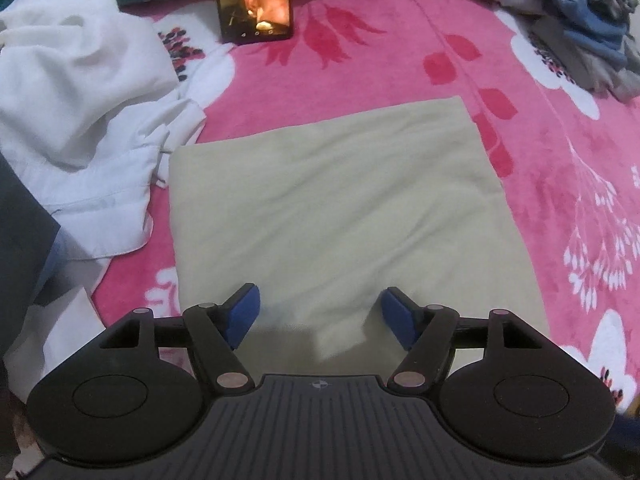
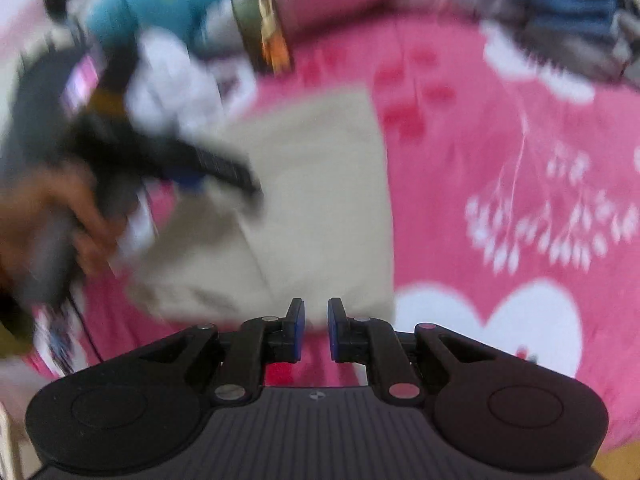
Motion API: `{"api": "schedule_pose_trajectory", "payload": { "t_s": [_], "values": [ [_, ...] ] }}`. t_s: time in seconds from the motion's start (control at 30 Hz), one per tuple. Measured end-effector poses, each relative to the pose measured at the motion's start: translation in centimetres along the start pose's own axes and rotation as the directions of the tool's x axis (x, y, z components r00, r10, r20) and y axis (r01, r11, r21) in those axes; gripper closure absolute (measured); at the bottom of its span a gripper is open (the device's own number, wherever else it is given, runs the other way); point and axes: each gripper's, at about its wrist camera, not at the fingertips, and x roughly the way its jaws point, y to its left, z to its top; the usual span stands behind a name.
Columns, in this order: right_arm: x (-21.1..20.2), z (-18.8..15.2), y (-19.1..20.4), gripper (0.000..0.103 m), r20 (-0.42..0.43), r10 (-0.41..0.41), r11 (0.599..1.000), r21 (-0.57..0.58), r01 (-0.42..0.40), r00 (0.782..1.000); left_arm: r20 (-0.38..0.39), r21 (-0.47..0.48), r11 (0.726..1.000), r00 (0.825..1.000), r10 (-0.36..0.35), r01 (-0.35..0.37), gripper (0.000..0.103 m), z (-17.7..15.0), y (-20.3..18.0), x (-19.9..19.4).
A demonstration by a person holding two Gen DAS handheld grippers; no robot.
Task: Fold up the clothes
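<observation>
Looking along the left gripper [image 1: 320, 320], jaws wide and empty, the folded beige cloth [image 1: 332, 208] lies flat mid-blanket [image 1: 560, 184]; soft, light, best pinched at a near corner. White garments [image 1: 80, 112] crowd its left edge; a phone [image 1: 254, 0] stands far.

Right view, blurred: right gripper [image 2: 316, 330] narrow, apparently empty, above the cloth's near right corner.

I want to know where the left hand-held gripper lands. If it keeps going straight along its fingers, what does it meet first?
Most likely the folded beige cloth: the left hand-held gripper points down at its near part, jaws open and empty.
</observation>
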Motion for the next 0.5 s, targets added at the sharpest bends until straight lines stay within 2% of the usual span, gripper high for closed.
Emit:
{"api": "schedule_pose_trajectory", "payload": {
  "t_s": [0.07,0.17,0.27,0.33,0.43,0.5],
  "values": [
    [-0.1,1.2,0.2,0.091,0.05,0.008,1.0,0.012,-0.009,0.999,-0.006,-0.003,1.0,1.0,0.007,-0.007,0.033,0.0,-0.1,-0.1],
    [2.2,1.7,0.5,0.091,0.049,-0.003,1.0,0.01,0.003,0.999,-0.012,0.0,1.0,1.0,0.007,-0.007,0.033,0.2,0.1,0.0],
    [6.3,0.0,0.2,0.091,-0.061,-0.031,0.999,0.016,0.032,0.998,-0.017,0.002,1.0,1.0,-0.01,0.01,0.033,0.2,0.4,0.0],
    [7.4,-1.1,-0.7,0.091,-0.108,-0.05,0.997,0.048,0.055,0.993,-0.007,0.013,1.0,1.0,-0.02,0.02,0.033,0.1,0.5,-0.1],
    [3.4,-1.0,-2.2,0.091,-0.047,-0.015,0.987,0.162,0.023,0.999,0.037,0.046,0.998,0.998,-0.054,0.053,0.035,-0.3,0.9,-1.0],
    [0.9,-1.1,-3.3,0.09,-0.028,-0.026,0.977,0.211,0.031,0.999,0.094,0.069,0.993,0.991,-0.097,0.091,0.035,-1.2,1.5,-2.4]
  ]
}}
